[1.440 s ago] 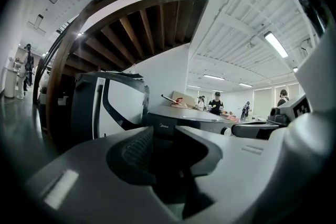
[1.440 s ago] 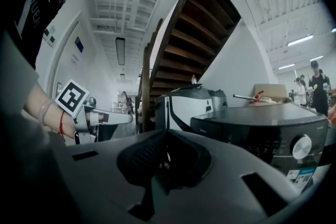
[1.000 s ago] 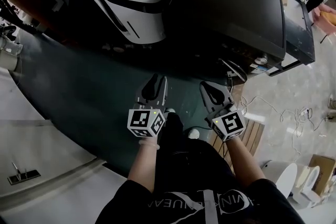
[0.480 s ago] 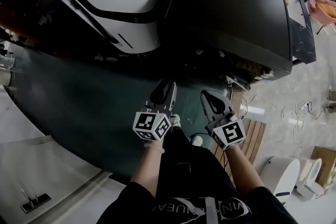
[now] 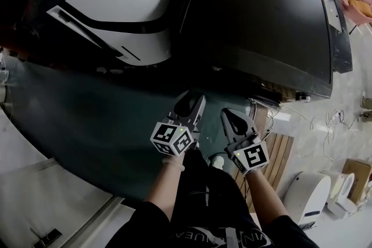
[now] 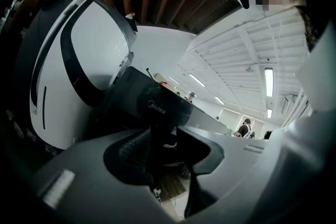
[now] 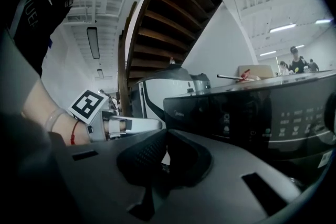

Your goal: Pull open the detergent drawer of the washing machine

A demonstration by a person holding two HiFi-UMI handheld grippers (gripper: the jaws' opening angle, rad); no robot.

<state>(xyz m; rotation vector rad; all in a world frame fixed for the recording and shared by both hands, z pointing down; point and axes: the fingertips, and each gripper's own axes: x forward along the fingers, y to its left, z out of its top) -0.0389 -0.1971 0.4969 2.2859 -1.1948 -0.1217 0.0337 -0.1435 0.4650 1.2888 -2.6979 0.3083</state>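
Note:
The black washing machine (image 5: 256, 26) fills the upper right of the head view, seen from above. Its dark front panel with a small logo (image 6: 157, 107) shows just beyond my left gripper's jaws, and its buttons and lights (image 7: 252, 113) show in the right gripper view. I cannot pick out the detergent drawer itself. My left gripper (image 5: 195, 99) hovers short of the machine's front, jaws opening with nothing between them (image 6: 165, 139). My right gripper (image 5: 231, 115) is beside it, jaws together and empty (image 7: 167, 136).
A white and black rounded appliance (image 5: 128, 3) stands left of the washing machine. A dark green mat (image 5: 87, 119) covers the floor below it. A wooden pallet (image 5: 273, 148), loose cables (image 5: 325, 122) and a white device (image 5: 308, 194) lie at the right.
Both grippers have moved forward and down towards the machine's front. The left gripper has rolled and its jaws have spread apart. The machine looks larger in view.

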